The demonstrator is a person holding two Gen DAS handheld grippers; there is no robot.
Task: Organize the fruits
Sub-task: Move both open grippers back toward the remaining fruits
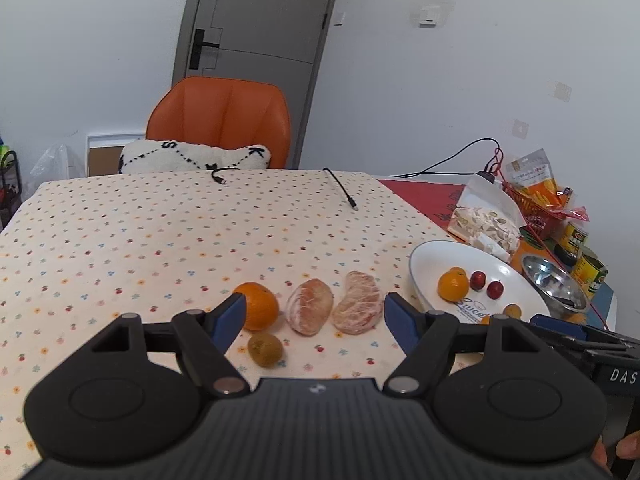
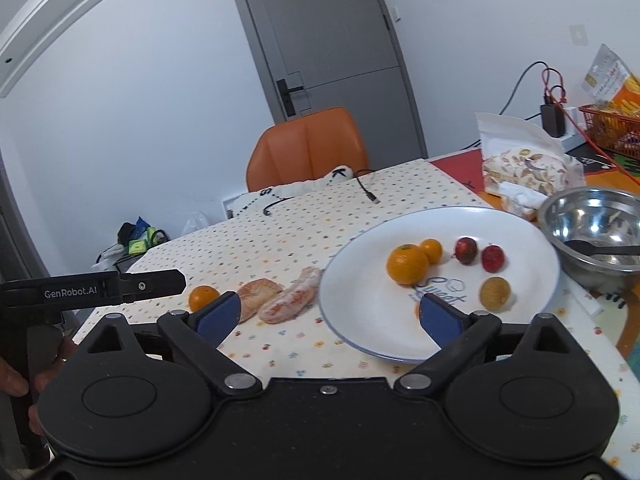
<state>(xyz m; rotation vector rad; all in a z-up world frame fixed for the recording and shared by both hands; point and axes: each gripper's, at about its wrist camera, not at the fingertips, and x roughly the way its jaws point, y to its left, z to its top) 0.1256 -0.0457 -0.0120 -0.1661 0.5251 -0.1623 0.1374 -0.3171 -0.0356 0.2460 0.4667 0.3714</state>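
On the dotted tablecloth lie an orange (image 1: 258, 306), a small green-brown kiwi (image 1: 265, 349) and two peeled pomelo segments (image 1: 310, 306) (image 1: 357, 302). My left gripper (image 1: 316, 322) is open and empty, just in front of them. A white plate (image 2: 532, 236) holds a big orange (image 2: 407, 263), a small orange (image 2: 431, 250), two red fruits (image 2: 466, 249) (image 2: 493, 258) and a yellowish fruit (image 2: 495, 293). My right gripper (image 2: 330, 316) is open and empty at the plate's near-left rim.
A steel bowl (image 2: 592, 224) with a black spoon stands right of the plate. Snack bags (image 2: 524, 168), a red basket (image 2: 612, 128) and cans (image 1: 588, 272) crowd the back right. Cables (image 1: 344, 192) lie at the far edge, by an orange chair (image 1: 220, 120).
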